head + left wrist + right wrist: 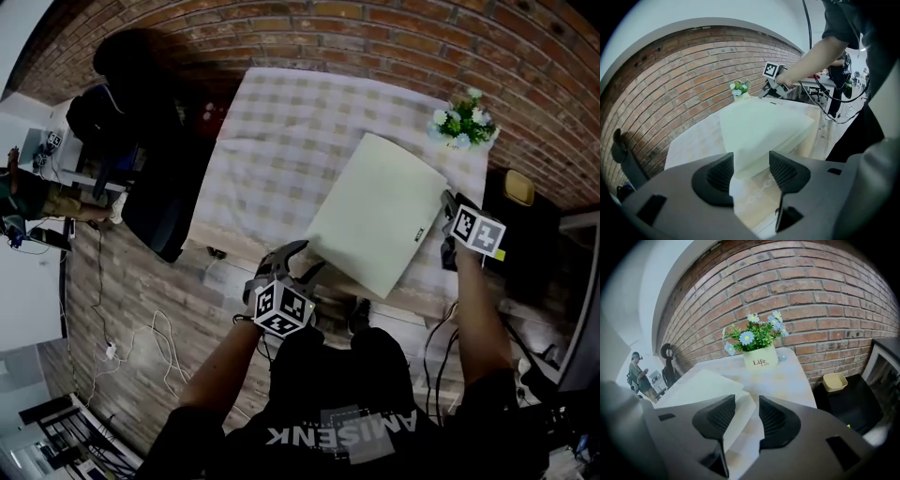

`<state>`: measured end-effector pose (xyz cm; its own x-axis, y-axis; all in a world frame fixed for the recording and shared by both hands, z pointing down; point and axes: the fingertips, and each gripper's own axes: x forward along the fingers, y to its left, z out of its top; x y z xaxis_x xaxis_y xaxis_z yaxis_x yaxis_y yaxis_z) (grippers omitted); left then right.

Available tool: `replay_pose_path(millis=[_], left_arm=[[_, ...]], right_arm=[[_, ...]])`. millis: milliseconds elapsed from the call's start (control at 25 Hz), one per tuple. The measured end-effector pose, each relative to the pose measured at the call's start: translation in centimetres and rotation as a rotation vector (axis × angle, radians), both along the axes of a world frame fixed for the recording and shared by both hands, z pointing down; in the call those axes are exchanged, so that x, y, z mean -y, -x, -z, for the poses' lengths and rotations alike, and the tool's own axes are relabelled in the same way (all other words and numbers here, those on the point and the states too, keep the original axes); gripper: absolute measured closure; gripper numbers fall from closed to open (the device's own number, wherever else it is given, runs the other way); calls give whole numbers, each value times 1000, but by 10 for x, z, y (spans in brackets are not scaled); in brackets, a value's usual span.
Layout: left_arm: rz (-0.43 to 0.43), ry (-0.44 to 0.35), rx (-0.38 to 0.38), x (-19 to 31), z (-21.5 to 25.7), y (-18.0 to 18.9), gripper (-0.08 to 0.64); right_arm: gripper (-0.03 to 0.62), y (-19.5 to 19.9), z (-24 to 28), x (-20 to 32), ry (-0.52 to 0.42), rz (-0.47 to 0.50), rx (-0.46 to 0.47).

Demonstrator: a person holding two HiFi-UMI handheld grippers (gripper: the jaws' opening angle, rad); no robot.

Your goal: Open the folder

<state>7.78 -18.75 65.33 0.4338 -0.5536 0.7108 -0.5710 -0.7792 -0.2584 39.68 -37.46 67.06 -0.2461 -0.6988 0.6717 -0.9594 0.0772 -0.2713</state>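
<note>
Left gripper [751, 159], right gripper [746, 401]: fingers apart, empty, at folder [380, 220] corners; gaps only in gripper views.

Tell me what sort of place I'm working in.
Probably a lab or office room with a staged home-style corner: a brick wall, a checked-cloth table with a flower pot, and loose cables on the wooden floor.

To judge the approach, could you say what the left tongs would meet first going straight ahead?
Probably the near corner of the pale folder, just ahead of the left tongs, though depth is unclear.
</note>
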Motion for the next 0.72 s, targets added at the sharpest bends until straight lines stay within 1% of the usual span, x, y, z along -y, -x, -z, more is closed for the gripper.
replay_pose_path(millis=[120,240,320,480,640,720], left_arm=[[-22,-32,54,5,-1,5,330],[-92,-74,161,9,0,5,330],[-137,-94,218,11,2,3,330],[-209,-131,275,15,1,-1,330],[-315,-204,335,13,-5,-6,330],[-348,-223,352,12,-3,-8,330]], right_arm=[[396,-1,1,0,-1,8,-17],[396,1,1,0,-2,0,-6],[396,1,0,0,0,-1,1],[396,1,-1,1,1,13,6],[396,2,-3,0,8,19,17],[397,2,-2,0,6,24,12]])
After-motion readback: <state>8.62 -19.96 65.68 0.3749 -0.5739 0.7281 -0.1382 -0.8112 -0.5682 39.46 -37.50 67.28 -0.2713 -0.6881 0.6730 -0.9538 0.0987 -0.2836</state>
